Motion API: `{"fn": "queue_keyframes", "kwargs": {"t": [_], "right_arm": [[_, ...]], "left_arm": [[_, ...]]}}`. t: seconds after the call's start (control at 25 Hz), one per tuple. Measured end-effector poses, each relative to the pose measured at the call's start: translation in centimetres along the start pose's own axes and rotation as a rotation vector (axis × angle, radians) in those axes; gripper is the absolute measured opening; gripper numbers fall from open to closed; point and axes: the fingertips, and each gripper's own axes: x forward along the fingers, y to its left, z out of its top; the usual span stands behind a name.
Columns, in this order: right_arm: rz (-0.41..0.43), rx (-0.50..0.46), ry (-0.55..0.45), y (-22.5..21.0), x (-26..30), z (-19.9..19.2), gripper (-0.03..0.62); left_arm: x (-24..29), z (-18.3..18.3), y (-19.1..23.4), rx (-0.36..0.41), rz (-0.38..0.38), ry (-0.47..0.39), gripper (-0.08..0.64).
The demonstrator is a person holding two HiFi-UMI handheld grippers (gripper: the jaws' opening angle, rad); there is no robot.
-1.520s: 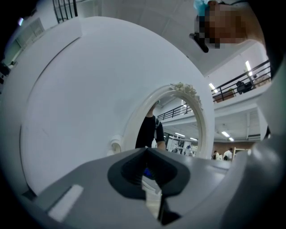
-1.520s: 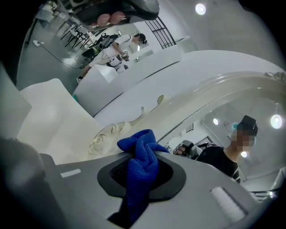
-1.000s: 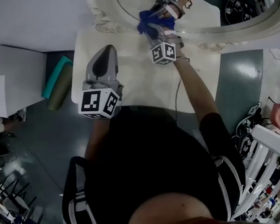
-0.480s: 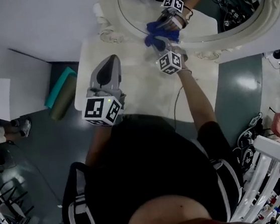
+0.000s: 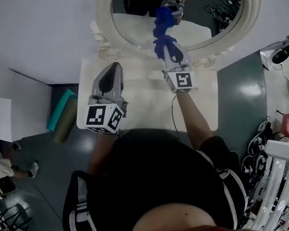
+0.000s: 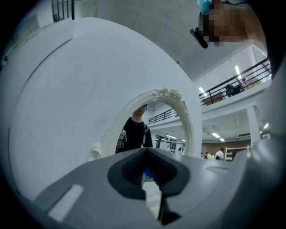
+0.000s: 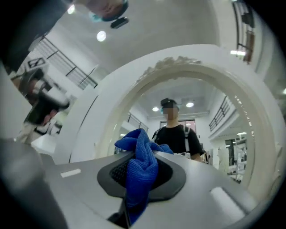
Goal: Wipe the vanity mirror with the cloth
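Blue cloth [image 5: 165,43] is clamped in the right gripper [image 5: 172,56]. In the head view, we see this gripper extended forward on a nearly straight arm, with its jaw tips at the lower part of the vanity mirror [image 5: 133,24]. The cloth reaches the glass and meets its own reflection there. The left gripper [image 5: 112,69] is held nearer the body, over the white vanity top [image 5: 143,102]. It points toward the mirror and is apart from it. The mirror is oval with an ornate white frame and stands against a white wall. Grey-green floor [image 5: 243,87] surrounds the vanity, and a teal roll [image 5: 60,108] lies at its left.

In the left gripper view, we read the jaws as closed tip to tip with nothing held between them. The mirror stands ahead against the wall.

In the right gripper view, we read the jaws as closed on the cloth. The cloth bunches above the tips and hangs down between them. The mirror frame arches directly ahead.
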Motion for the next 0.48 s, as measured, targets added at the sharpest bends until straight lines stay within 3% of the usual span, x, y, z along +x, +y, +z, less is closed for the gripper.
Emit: {"fn": "queue_keyframes", "kwargs": {"t": [0.16,0.32,0.48], "right_arm": [[-0.174,0.148,-0.193,-6.2,-1.0,6.9,0.048],[-0.317,0.181,-0.351,-12.2,-2.5,13.0,0.048],[-0.407,0.189,-0.431,-16.8,-3.5,16.8,0.048]], "left_arm": [[0.6,0.6,-0.5,0.001,-0.026,-0.009,0.008],[1.1,1.1,-1.1,0.008,-0.041,-0.019,0.009],[0.9,1.1,-1.8,0.003,-0.045,-0.014,0.009]]}}
